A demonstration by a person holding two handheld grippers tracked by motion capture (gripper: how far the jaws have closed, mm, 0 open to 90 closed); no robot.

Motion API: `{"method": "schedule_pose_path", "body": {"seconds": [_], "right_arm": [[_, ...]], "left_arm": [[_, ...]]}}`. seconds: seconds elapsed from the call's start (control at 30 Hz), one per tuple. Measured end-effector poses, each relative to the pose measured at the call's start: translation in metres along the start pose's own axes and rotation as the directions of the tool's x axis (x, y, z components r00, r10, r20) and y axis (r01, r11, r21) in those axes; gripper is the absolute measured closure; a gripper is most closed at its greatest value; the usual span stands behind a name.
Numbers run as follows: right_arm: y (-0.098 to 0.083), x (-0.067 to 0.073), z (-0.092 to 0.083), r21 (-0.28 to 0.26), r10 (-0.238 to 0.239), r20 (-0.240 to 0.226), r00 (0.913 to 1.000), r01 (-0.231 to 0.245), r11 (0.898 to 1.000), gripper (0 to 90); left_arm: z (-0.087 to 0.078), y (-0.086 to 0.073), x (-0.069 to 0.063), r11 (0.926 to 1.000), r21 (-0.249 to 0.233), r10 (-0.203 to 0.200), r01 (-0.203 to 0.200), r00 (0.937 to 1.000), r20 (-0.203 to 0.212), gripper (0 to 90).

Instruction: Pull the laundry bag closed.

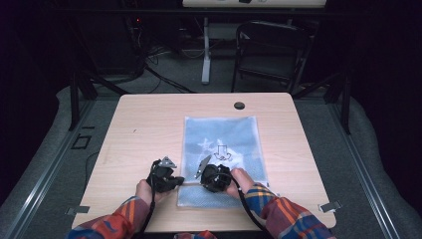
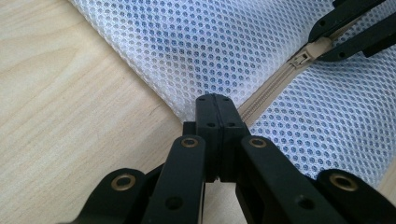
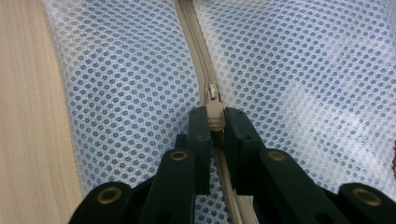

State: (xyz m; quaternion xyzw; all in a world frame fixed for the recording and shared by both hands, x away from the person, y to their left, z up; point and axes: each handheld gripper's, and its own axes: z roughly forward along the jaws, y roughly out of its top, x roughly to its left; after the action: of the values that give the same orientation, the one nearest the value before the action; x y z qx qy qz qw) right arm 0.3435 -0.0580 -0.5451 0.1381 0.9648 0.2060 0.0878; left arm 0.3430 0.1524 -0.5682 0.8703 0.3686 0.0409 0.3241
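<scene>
My left gripper (image 2: 215,103) has its fingers (image 2: 208,122) pressed fully together, pinching the corner edge of the mesh bag (image 2: 201,51) beside the zip (image 2: 268,88). My right gripper (image 3: 215,116) has its fingers (image 3: 198,126) clamped on the zip pull (image 3: 215,112). I see the bag lying flat on the worktop (image 1: 144,124), near my edge.
</scene>
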Motion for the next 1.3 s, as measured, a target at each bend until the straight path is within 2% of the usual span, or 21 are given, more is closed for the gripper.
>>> {"method": "schedule_pose_path", "body": {"seconds": [0.7, 1.3], "right_arm": [[-0.010, -0.002, -0.006, 0.022, 0.006, 0.011, 0.9999, -0.006, 1.000, 81.6], [-0.017, -0.004, -0.011, 0.017, 0.021, 0.016, 0.9996, -0.021, 1.000, 81.6]], "left_arm": [[0.000, 0.000, 0.000, 1.0000, 0.001, 0.004, -0.004, 1.0000, -0.002, 90.0], [0.000, 0.000, 0.000, 1.0000, 0.002, 0.004, -0.004, 1.0000, -0.003, 90.0]]}}
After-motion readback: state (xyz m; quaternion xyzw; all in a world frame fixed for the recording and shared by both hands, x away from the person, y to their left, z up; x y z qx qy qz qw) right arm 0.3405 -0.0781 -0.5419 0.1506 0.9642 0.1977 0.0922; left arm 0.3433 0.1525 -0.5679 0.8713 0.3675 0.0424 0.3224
